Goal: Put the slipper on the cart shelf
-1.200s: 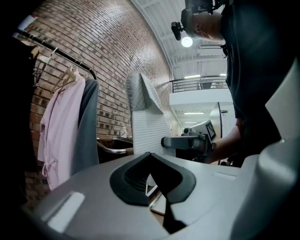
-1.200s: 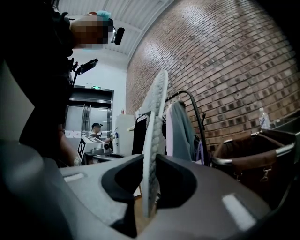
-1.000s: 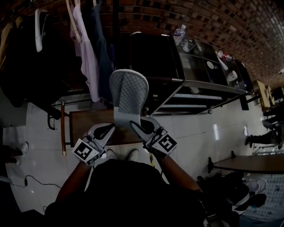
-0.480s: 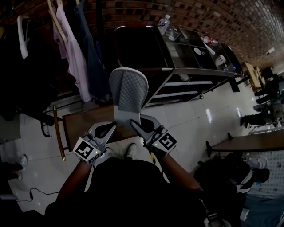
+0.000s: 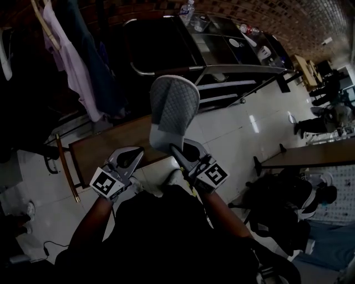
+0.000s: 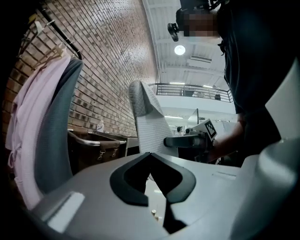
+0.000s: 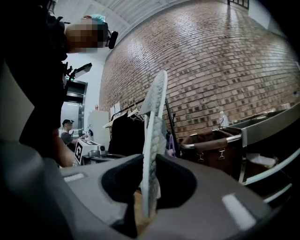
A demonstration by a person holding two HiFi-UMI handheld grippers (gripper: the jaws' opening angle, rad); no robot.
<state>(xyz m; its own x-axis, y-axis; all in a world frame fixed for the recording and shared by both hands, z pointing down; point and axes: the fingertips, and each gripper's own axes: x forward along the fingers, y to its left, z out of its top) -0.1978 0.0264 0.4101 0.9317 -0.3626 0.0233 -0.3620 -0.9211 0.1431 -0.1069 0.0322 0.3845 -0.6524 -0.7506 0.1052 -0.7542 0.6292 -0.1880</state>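
Fingers (image 7: 176,183) of the right gripper (image 7: 149,185) clamp the heel of the grey quilted slipper (image 5: 173,108), toe up; the left gripper (image 5: 135,154) is closed and empty. With the black metal cart shelf (image 5: 224,85) at one o'clock, carry level and slide the sole in flat.

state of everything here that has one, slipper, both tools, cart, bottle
grey quilted slipper: upright, heel end pinched in right tool
right tool: shut on the slipper
left tool: shut, empty
black metal cart: slipper not on it
clear plastic bottle: upright on the cart top
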